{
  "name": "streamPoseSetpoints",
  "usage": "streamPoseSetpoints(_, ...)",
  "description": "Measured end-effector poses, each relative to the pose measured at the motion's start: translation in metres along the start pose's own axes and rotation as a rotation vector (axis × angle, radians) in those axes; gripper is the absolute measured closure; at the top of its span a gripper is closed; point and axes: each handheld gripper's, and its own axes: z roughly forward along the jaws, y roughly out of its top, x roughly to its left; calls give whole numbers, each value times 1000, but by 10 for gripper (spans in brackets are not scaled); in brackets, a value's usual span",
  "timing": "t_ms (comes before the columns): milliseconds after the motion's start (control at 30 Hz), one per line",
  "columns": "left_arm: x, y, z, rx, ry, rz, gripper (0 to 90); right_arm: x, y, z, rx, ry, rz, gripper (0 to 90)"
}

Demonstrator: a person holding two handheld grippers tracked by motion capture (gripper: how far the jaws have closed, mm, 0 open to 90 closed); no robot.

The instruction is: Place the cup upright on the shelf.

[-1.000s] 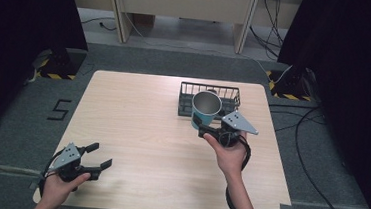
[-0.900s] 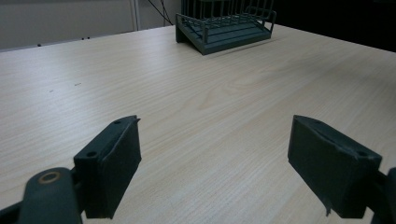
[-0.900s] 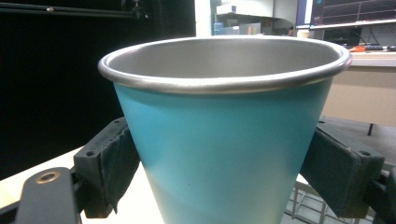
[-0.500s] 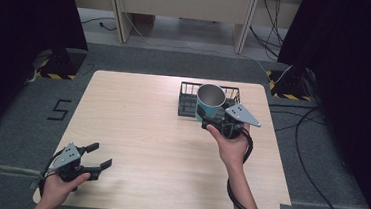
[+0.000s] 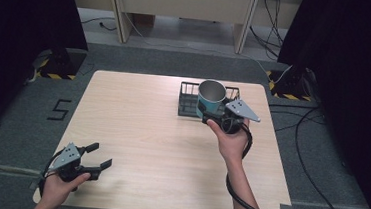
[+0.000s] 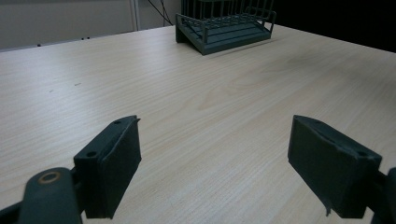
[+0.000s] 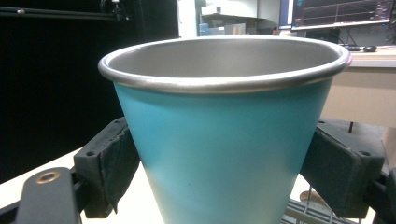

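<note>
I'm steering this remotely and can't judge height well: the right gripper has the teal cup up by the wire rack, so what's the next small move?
Probably ease the cup a little farther forward over the wire rack, then lower it. The right gripper is shut on the cup, upright, at the rack's near edge. How far it clears the rack I can't tell. The left gripper rests open, far away.

The left hand-held gripper [image 6: 215, 172] sits low over the table [image 6: 196, 107], its two black jaws spread wide with bare wood grain between them. Well ahead of the jaws, at the far side of the table, stands a dark wire rack [image 6: 224, 28], upright and apart from the gripper.
</note>
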Motion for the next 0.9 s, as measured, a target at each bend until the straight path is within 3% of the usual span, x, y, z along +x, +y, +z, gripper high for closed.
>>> streamPoseSetpoints(900,0,0,0,-1,0,-3,166,-29,8,29,45,-62,23,175)
